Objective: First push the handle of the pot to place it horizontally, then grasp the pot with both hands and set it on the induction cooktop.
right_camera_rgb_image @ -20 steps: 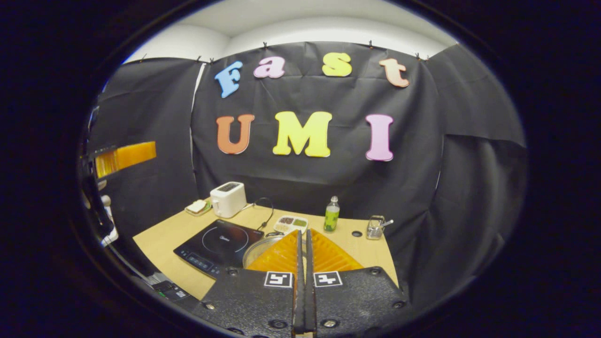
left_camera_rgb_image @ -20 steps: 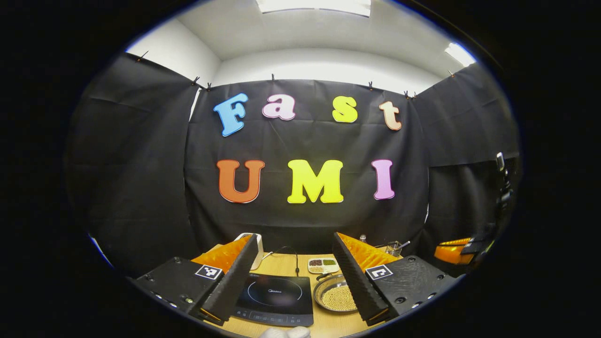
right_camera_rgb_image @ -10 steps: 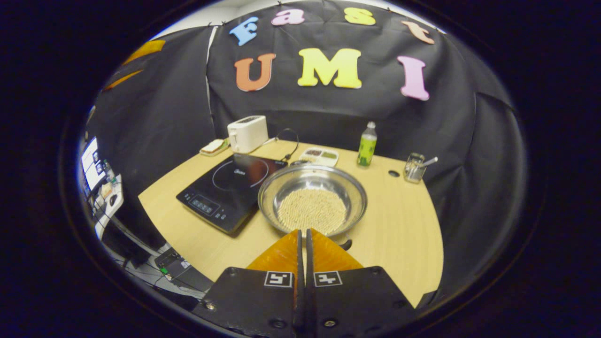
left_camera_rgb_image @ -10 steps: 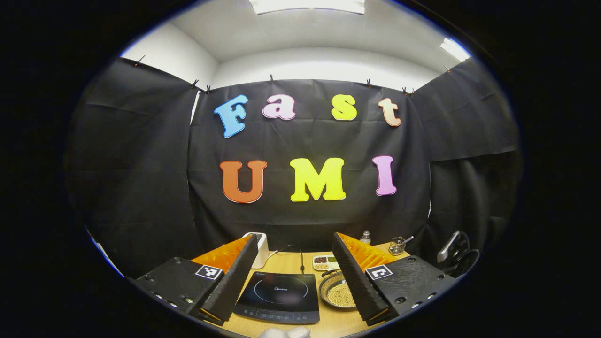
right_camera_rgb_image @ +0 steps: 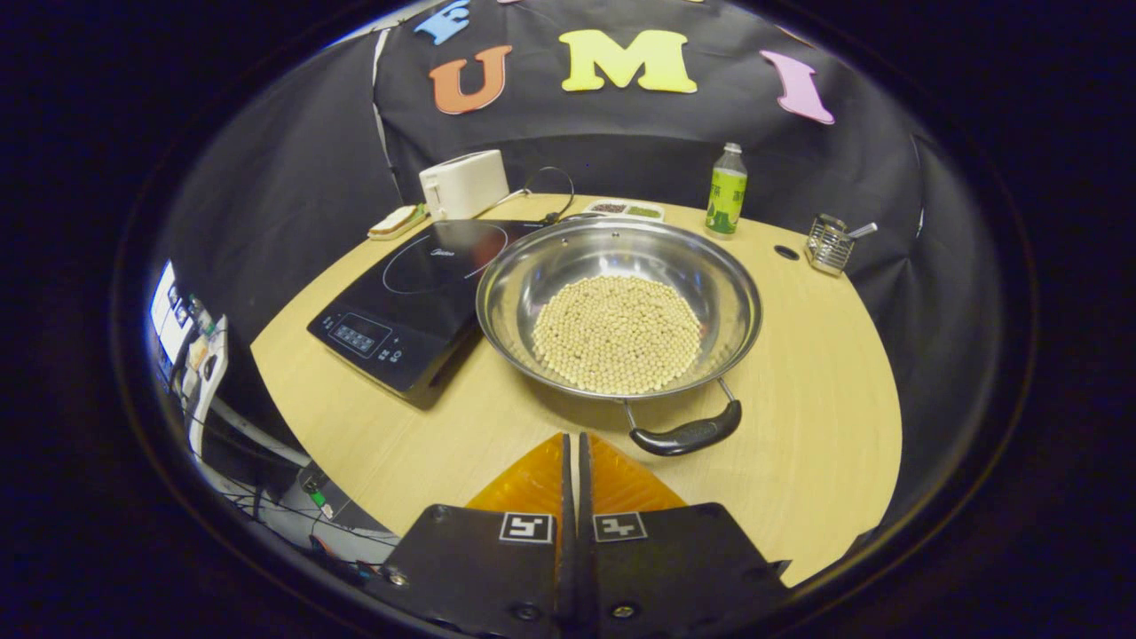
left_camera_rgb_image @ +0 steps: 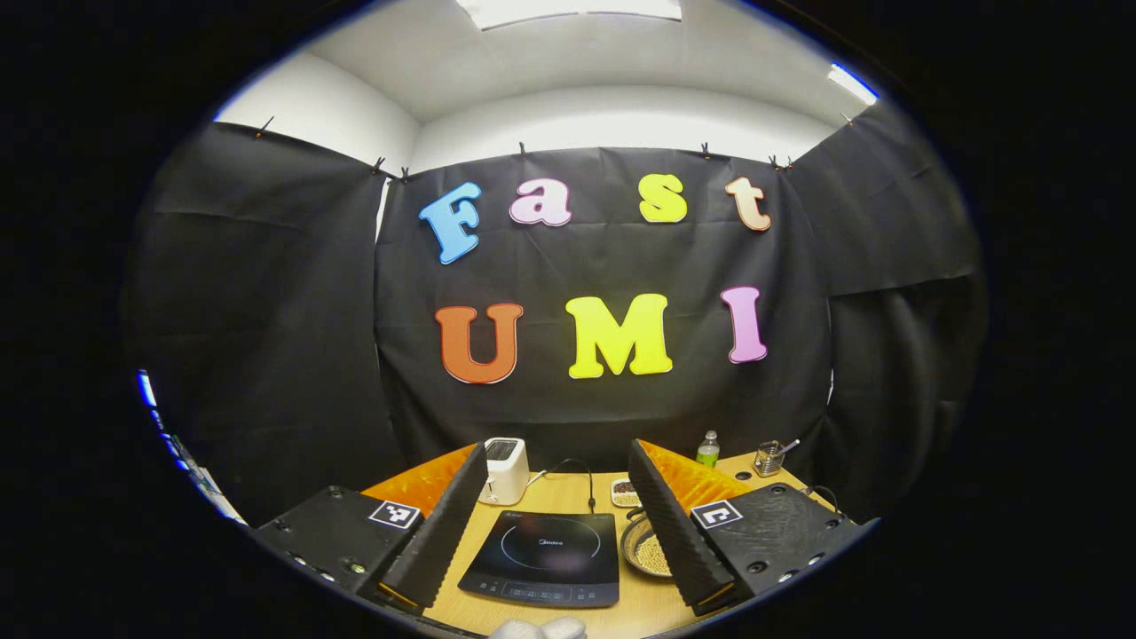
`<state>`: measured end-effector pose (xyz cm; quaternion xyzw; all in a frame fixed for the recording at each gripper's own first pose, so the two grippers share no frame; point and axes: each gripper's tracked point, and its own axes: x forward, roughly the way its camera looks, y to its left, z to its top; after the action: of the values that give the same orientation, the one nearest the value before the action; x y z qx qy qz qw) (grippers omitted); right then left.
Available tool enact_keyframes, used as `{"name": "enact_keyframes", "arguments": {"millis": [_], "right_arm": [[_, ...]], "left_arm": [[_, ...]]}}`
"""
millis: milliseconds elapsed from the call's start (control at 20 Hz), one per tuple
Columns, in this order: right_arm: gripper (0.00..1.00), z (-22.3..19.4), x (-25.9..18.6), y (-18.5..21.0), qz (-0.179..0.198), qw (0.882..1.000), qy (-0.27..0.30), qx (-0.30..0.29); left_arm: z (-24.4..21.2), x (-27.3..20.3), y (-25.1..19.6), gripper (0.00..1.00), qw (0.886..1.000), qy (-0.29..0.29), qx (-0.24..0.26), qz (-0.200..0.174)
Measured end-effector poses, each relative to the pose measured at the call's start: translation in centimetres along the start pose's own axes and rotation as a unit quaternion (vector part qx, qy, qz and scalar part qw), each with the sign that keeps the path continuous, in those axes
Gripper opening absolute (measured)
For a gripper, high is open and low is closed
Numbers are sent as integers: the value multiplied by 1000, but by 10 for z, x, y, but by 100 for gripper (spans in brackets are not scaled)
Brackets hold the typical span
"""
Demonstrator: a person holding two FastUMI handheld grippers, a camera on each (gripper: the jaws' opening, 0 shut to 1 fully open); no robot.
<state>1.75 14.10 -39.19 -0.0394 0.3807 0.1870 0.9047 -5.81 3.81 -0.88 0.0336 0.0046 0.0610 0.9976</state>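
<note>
Dropped closer: right gripper [right_camera_rgb_image: 572,437] pressed closed, empty, nosing toward pot handle [right_camera_rgb_image: 688,437] for push. Left gripper [left_camera_rgb_image: 555,497] spread wide above induction cooktop [left_camera_rgb_image: 546,558], waiting.

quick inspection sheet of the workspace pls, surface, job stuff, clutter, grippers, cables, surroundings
Surface: wooden table, curved front edge.
Job's things: steel pot holding pale beads, on the table beside the induction cooktop; black pot handle points toward the right gripper.
Clutter: toaster, green bottle, wire holder, divided dish, small plate.
Grippers: left gripper open above the cooktop; right gripper shut, empty, short of the handle.
Cables: black cord behind the cooktop.
Surroundings: black cloth wall.
</note>
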Motion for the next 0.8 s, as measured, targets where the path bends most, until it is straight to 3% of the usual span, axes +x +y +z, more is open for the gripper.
{"name": "enact_keyframes", "arguments": {"millis": [400, 450, 500, 800], "right_arm": [[1, -2, 29, -12, 2, 999, 39, 22], [7, -3, 30, -12, 4, 999, 40, 22], [0, -3, 29, -14, 3, 999, 41, 20], [4, -3, 30, -24, 6, 999, 46, 14]], "left_arm": [[-11, 0, 4, 95, 1000, 16, -1, 20], [-11, 1, 5, 95, 1000, 15, -1, 21], [-11, 3, 5, 95, 1000, 15, -2, 23], [-14, 7, -5, 95, 1000, 15, 2, 19]]}}
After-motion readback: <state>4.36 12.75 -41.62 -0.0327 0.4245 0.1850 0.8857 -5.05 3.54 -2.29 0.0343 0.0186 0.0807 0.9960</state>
